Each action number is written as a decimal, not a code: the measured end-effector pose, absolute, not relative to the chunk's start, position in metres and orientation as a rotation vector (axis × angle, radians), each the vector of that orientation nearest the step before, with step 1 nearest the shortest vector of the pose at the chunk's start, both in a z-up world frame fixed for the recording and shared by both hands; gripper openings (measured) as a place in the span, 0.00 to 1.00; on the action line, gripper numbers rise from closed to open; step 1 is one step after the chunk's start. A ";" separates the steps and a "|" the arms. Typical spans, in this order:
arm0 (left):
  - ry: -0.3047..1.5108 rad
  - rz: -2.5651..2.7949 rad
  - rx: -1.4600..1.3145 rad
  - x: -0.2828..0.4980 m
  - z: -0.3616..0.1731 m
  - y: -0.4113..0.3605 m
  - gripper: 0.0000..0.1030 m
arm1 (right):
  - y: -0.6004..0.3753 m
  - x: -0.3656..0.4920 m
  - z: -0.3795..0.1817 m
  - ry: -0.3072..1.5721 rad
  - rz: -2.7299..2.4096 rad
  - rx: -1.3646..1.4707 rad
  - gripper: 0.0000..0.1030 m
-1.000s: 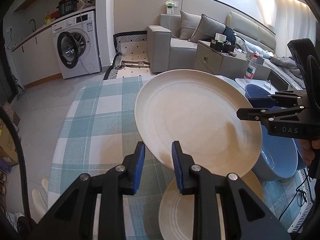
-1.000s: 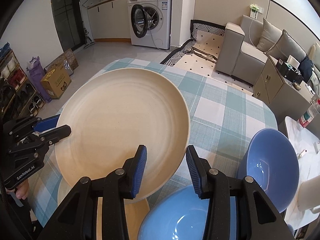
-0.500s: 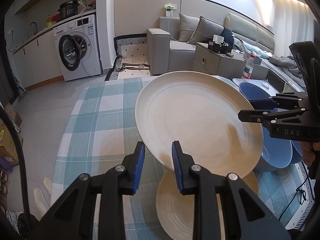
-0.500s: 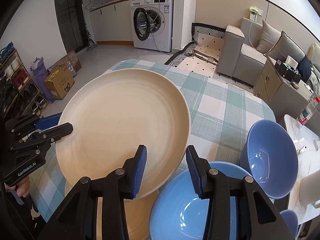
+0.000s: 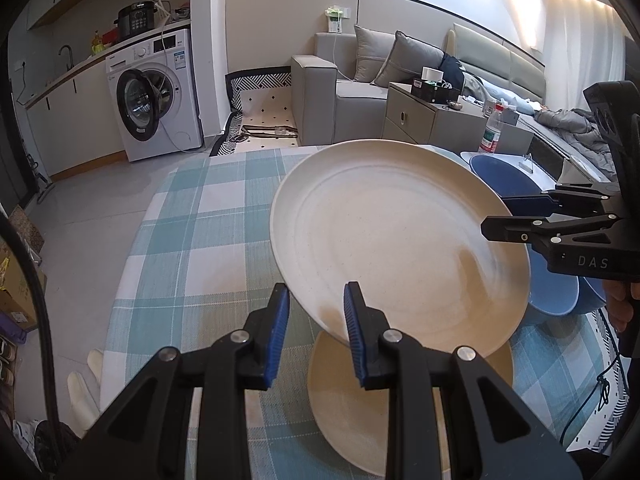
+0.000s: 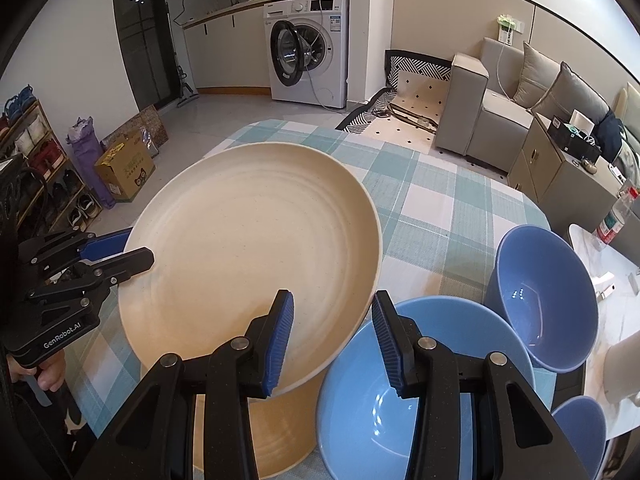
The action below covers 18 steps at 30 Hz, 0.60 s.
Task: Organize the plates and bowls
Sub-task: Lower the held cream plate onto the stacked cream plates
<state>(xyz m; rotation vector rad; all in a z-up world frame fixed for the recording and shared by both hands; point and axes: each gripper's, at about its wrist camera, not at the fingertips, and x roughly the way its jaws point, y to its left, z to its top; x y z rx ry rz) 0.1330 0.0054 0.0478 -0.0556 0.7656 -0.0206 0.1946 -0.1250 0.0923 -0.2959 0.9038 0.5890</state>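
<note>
The left gripper [image 5: 316, 316] is clamped on the near rim of a large cream plate [image 5: 396, 248], its blue pads pinching the edge from above and below. The right gripper [image 6: 332, 332] is clamped on the opposite rim of the same plate, so the plate hangs between the two, raised above the checked tablecloth [image 5: 200, 220] and tilted a little.

Directly beneath it lies a second cream plate [image 5: 344, 400], flat on the cloth and partly covered by the raised one. Just beside that, on the right gripper's side, sits a wide blue bowl [image 6: 360, 384], with a deeper blue bowl [image 6: 548, 296] behind it and the edge of a third blue bowl [image 6: 580, 428] low in the corner of the right wrist view. Farther off, past the table's end, stand a washing machine [image 6: 308, 48] and a grey sofa [image 5: 344, 96].

The plate looks stiff and smooth, probably ceramic or hard plastic, so it is likely slippery under the pads and liable to chip if dropped or knocked against the bowl. Two grips on opposite rims suit it: the rim is the only thin part the pads can close over. To stack it, it likely needs lowering level and centred onto the plate below, before either grip lets go.
</note>
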 end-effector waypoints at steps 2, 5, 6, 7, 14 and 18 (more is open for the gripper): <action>0.768 -0.022 -0.050 0.131 0.047 0.005 0.25 | -0.126 0.194 0.091 0.904 0.591 -0.293 0.41; 0.768 -0.025 -0.045 0.125 0.046 0.005 0.25 | -0.125 0.189 0.091 0.900 0.592 -0.289 0.41; 0.768 -0.025 -0.044 0.123 0.045 0.005 0.25 | -0.125 0.187 0.090 0.901 0.593 -0.287 0.41; 0.768 -0.025 -0.043 0.120 0.045 0.006 0.25 | -0.125 0.185 0.090 0.901 0.594 -0.285 0.41; 0.765 -0.026 -0.053 0.110 0.041 0.010 0.25 | -0.121 0.174 0.087 0.895 0.601 -0.280 0.41; 0.762 -0.025 -0.056 0.104 0.040 0.011 0.25 | -0.122 0.165 0.085 0.888 0.603 -0.273 0.41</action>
